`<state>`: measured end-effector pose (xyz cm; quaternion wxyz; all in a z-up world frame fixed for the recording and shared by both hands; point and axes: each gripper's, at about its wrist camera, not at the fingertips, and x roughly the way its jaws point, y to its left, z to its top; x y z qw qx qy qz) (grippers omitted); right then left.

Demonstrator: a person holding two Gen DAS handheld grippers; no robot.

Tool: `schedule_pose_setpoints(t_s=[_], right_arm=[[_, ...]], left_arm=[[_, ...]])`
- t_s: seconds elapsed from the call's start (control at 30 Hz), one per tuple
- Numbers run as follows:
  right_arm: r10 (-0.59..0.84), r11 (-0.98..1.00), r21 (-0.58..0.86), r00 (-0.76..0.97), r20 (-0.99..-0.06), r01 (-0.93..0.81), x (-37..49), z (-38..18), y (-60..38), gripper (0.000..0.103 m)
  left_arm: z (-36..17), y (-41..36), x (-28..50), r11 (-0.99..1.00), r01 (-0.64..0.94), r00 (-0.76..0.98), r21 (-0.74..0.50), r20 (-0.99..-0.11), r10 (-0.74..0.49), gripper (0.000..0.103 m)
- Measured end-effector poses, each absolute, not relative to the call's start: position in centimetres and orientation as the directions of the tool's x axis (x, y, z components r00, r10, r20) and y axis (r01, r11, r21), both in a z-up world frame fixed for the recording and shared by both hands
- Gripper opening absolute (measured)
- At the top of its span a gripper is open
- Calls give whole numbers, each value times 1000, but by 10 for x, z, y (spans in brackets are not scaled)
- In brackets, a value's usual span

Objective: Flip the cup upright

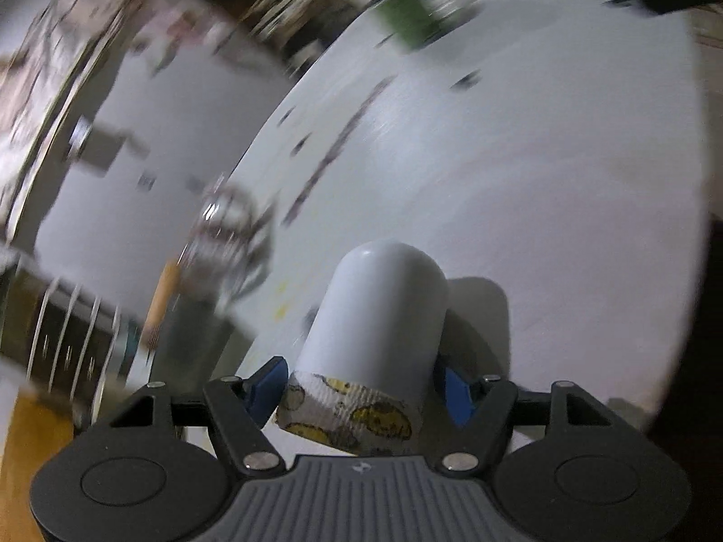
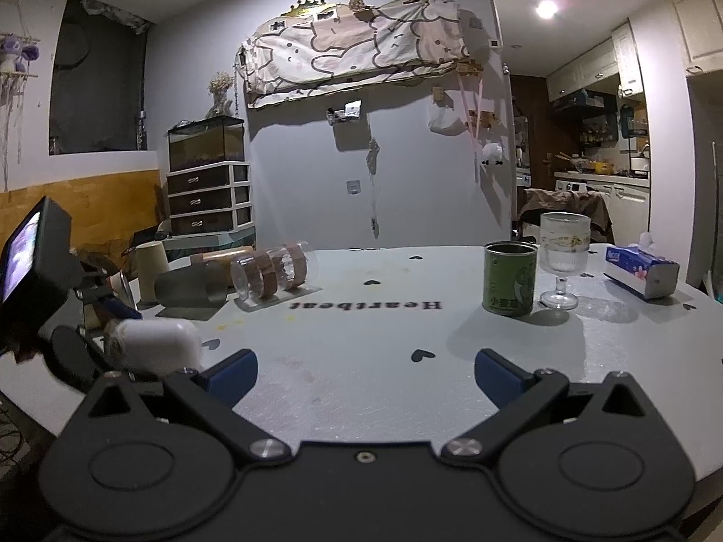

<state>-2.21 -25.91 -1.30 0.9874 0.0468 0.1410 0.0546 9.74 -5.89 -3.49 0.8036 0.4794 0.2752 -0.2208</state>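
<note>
A white cup (image 1: pixel 379 311) with a patterned band at its rim lies sideways in my left gripper (image 1: pixel 359 384), its closed base pointing away from the camera. The blue fingertips (image 1: pixel 266 384) press on both sides of the rim end. The left wrist view is tilted and blurred. In the right wrist view the same cup (image 2: pixel 158 338) is held at the table's left edge by the left gripper (image 2: pixel 113 311). My right gripper (image 2: pixel 363 375) is open and empty, low over the white table (image 2: pixel 361 334).
A clear glass with brown bands (image 2: pixel 271 271) and a grey cup (image 2: pixel 190 289) lie on their sides at back left, beside a beige cup (image 2: pixel 151 266). A green can (image 2: pixel 510 280), a stemmed glass (image 2: pixel 562 257) and a tissue pack (image 2: pixel 641 271) stand at right.
</note>
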Motion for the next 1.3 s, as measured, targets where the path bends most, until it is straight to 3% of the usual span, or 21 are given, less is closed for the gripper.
schedule_pose_setpoints(t_s=[0.27,0.7,0.97,1.3], right_arm=[[119,982,179,944,-306,-66,-2,-6,-276,103],[194,961,270,834,-516,-56,98,-23,-281,103],[228,970,208,757,-613,-124,127,-33,-252,103],[199,977,197,709,-676,-87,103,-44,-272,103]], left_arm=[[-37,-127,51,267,665,746,698,-599,-291,68],[-58,-125,50,257,683,729,684,-613,-305,67],[-55,-102,54,365,677,736,639,-607,-301,84],[-47,-58,75,637,616,750,464,-591,-295,84]])
